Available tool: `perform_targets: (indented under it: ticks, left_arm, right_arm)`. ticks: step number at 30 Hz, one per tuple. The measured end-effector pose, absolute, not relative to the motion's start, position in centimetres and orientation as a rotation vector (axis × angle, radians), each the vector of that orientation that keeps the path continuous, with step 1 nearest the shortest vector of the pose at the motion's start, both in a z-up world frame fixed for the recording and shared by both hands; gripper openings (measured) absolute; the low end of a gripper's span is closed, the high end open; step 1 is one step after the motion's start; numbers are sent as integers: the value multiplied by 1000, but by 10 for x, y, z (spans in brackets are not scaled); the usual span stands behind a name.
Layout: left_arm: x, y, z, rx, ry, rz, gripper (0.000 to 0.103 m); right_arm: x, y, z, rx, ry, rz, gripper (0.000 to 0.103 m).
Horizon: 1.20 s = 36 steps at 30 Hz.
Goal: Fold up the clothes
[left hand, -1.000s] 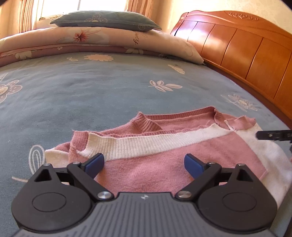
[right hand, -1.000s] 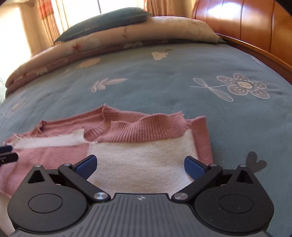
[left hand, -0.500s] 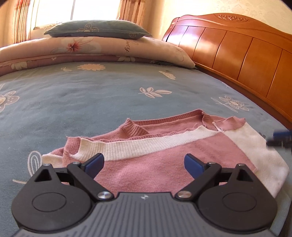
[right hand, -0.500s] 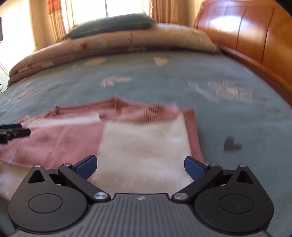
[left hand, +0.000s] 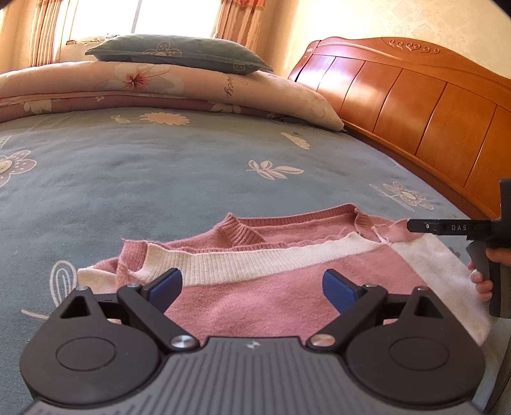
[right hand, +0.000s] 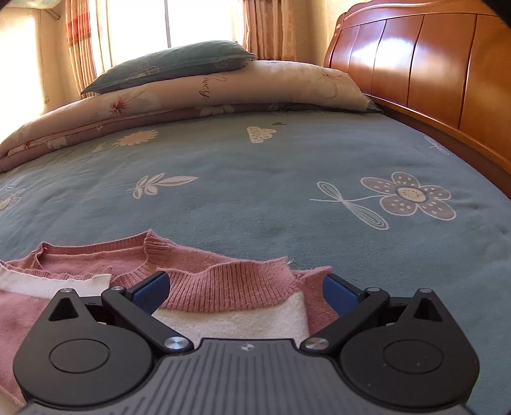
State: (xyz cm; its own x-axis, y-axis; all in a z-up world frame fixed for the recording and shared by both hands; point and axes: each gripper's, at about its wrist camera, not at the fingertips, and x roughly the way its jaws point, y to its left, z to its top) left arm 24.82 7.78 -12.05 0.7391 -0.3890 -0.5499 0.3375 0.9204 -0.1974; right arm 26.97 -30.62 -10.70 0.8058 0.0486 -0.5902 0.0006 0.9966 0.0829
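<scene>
A pink and white knit sweater (left hand: pixel 271 287) lies folded on the blue flowered bedspread (left hand: pixel 159 178). My left gripper (left hand: pixel 252 287) hovers open over its pink front panel, blue pads apart, nothing between them. The right gripper's body (left hand: pixel 447 228) shows at that view's right edge above the white part, held by a hand (left hand: pixel 482 281). In the right wrist view the sweater (right hand: pixel 223 287) shows its pink ribbed edge and white panel, with my right gripper (right hand: pixel 244 292) open just above them and holding nothing.
A rolled floral quilt (left hand: pixel 159 86) with a grey-green pillow (left hand: pixel 179 52) on top lies at the far end of the bed. An orange wooden headboard (left hand: pixel 415 105) runs along the right side. Curtains and a bright window (right hand: pixel 198 28) stand behind.
Both grippers have drawn back and lifted from the sweater, staying open. The right gripper's view first pulled back, then came in close to the ribbed edge. The sweater has not moved.
</scene>
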Motion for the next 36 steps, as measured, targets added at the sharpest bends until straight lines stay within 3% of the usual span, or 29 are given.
perform_targets:
  ticks: [6,16,25,36]
  left_arm:
    - [251,77,-127,-87,639,-401,94]
    - [255,70,-137,-40,664,-400,96]
    - [255,72,-136,-59,667,-395,99]
    - [257,83,-131,-106,682,-350,99]
  right_arm:
    - [284,-304,-128,24,709,-2,103]
    - [271,-310,-119,69,593,-23,103]
    - [296,-316,-135,100,668,-49,103]
    - [229,-315,-76,106,599,-54,103]
